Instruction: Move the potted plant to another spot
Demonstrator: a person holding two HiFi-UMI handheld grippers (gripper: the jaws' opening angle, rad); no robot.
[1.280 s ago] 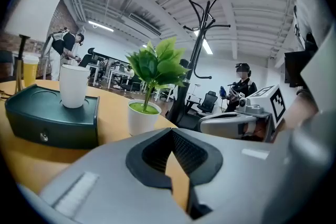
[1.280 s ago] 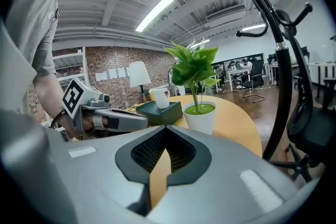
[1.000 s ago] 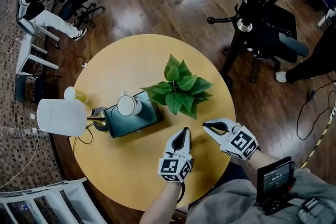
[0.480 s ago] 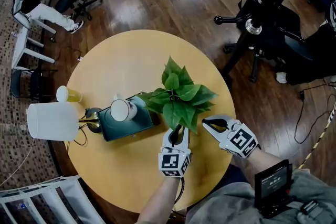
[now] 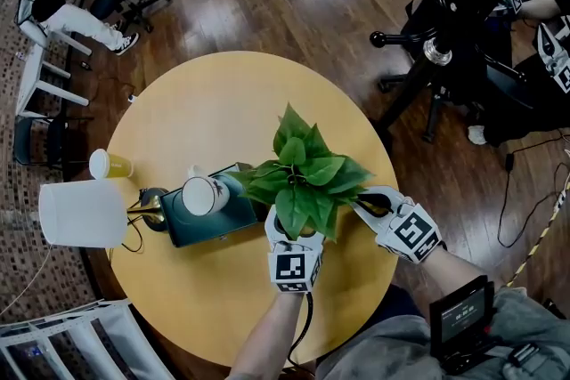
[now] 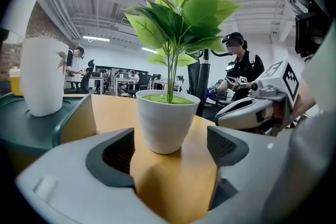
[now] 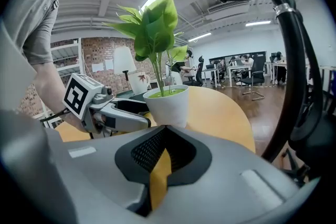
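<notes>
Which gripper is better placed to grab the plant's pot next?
Left. On the left gripper the jaws have just been opening and stand apart, white pot centered right ahead, not gripped. On the right gripper they are together.

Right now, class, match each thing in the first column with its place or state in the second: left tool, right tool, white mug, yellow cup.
1 left tool
2 right tool
3 white mug
4 yellow cup

A on the teal box
B jaws together
C near the table's left edge in the head view
D jaws apart

Pairs: 1-D, 2-B, 3-A, 4-C.
The left tool's jaws have just been opening. The white pot stands just ahead of them, not gripped.
</notes>
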